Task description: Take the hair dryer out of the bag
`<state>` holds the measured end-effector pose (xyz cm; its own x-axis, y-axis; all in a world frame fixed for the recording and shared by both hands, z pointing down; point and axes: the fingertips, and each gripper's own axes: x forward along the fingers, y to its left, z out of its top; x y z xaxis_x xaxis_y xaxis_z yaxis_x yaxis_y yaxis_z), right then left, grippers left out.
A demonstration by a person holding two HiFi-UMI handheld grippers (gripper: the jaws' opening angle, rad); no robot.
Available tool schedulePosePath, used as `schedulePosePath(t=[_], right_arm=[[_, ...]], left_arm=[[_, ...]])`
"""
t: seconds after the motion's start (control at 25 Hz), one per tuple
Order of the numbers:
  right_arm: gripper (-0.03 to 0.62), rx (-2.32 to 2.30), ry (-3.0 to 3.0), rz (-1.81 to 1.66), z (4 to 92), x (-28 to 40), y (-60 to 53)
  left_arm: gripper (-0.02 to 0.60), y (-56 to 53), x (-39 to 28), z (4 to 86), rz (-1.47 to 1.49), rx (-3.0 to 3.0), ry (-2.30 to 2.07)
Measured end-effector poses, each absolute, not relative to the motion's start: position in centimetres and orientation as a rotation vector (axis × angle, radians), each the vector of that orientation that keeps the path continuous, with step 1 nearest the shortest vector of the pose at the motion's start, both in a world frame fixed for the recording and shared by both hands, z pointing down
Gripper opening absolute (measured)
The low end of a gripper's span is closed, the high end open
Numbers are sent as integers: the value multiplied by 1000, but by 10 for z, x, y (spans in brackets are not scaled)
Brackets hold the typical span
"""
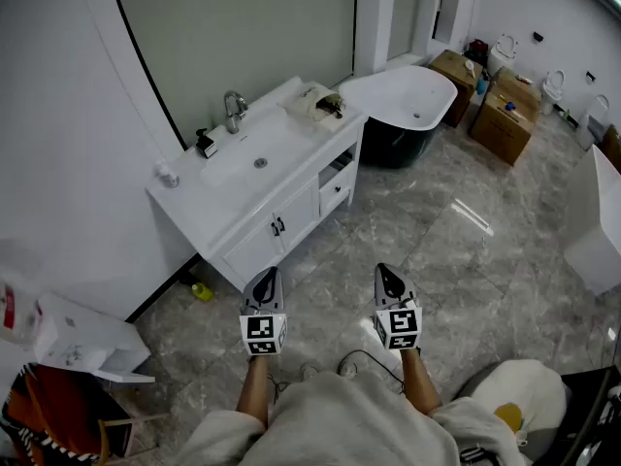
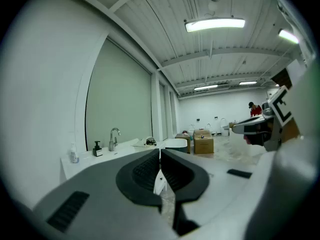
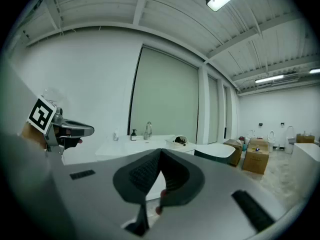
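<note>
Nearest, two grippers are held side by side above the grey floor, well apart from the white vanity (image 1: 291, 136). On the left gripper (image 1: 269, 274) the jaws are pressed together with nothing between them. On the right gripper (image 1: 386, 271) the jaws are squeezed together too, and nothing is held. Far off, a pale bag (image 1: 309, 99) is laid on the right end of the vanity top, right of the faucet (image 1: 233, 111). The hair dryer (image 1: 331, 106) is seen as a dark shape at the bag's right end. It is too small for its direction to be told.
</note>
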<state>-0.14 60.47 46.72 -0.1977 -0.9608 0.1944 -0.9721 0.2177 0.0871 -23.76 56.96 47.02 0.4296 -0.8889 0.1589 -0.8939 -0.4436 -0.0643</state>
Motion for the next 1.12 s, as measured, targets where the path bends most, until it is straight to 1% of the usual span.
schedulePosePath(t=[0.68, 0.72, 0.76, 0.8, 0.84, 0.88, 0.92, 0.96, 1.04, 1.12], right_arm=[[0, 1790, -2348, 101, 473, 14, 612], [21, 1766, -2366, 104, 474, 14, 611], [79, 1738, -2386, 106, 476, 13, 611], [137, 1711, -2406, 106, 477, 13, 610], [195, 1687, -2423, 104, 477, 12, 609], [239, 1668, -2436, 99, 478, 12, 608], [278, 1652, -2443, 92, 478, 12, 607], [311, 1637, -2448, 87, 479, 13, 607], [340, 1614, -2456, 88, 481, 17, 607], [342, 1607, -2466, 94, 482, 23, 607]], left_arm=[[17, 580, -205, 478, 277, 2637, -1574], [19, 580, -201, 479, 277, 2644, -1560], [53, 580, -196, 479, 279, 2654, -1542], [123, 580, -191, 480, 283, 2663, -1521], [166, 579, -185, 481, 285, 2670, -1498], [215, 579, -180, 482, 283, 2674, -1479], [238, 578, -175, 482, 279, 2675, -1467], [247, 578, -171, 483, 273, 2674, -1462], [256, 580, -163, 483, 265, 2672, -1464], [256, 582, -155, 483, 261, 2670, -1469]])
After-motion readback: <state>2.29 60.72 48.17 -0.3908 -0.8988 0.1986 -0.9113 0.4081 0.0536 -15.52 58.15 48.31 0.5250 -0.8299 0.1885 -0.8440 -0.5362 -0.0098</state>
